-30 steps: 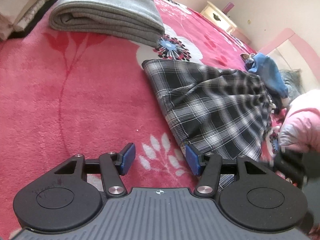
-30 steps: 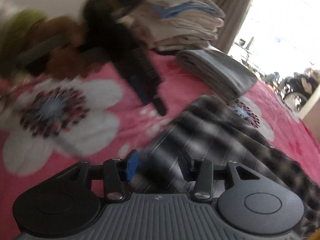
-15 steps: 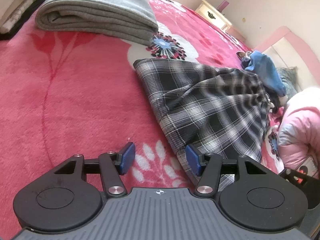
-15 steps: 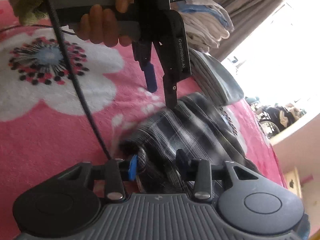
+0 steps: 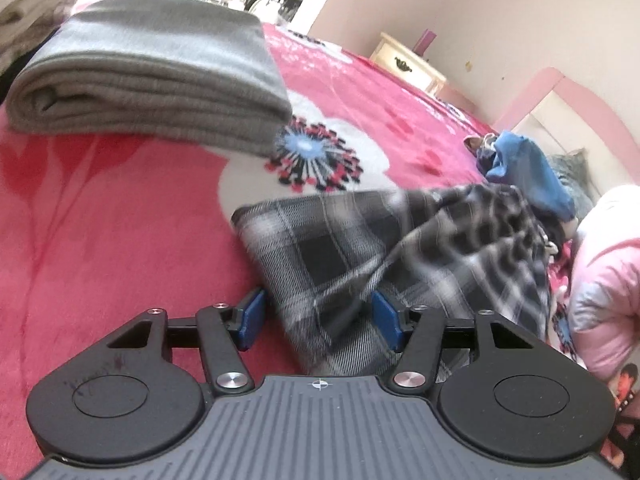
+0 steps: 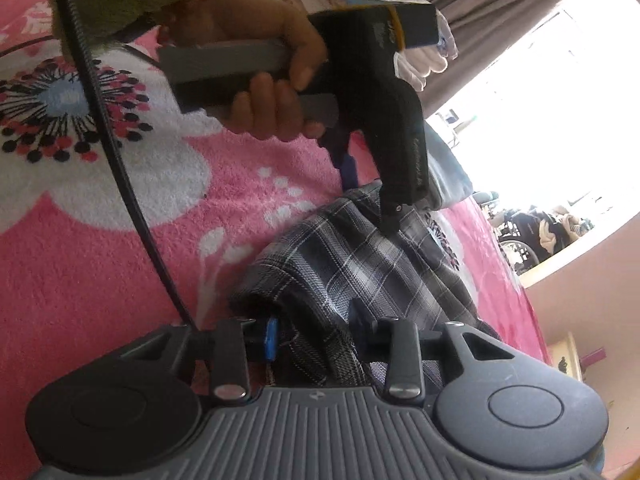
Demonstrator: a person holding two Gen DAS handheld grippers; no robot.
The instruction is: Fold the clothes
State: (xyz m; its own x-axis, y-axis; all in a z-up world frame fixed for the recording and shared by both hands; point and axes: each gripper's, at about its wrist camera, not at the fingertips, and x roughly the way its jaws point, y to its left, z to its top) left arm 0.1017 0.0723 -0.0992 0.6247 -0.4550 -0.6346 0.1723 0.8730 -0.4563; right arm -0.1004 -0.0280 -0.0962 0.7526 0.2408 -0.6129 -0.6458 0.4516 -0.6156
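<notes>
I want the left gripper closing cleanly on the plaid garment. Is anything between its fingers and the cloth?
Nothing visible. The plaid garment edge already lies between the open left gripper; the folded grey blanket sits well beyond.

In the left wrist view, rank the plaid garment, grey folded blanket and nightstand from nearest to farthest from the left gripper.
1. Plaid garment: its edge lies between the open fingers of the left gripper.
2. Grey folded blanket: farther up the bed, upper left.
3. Nightstand: against the wall, beyond the bed, upper right.
</notes>
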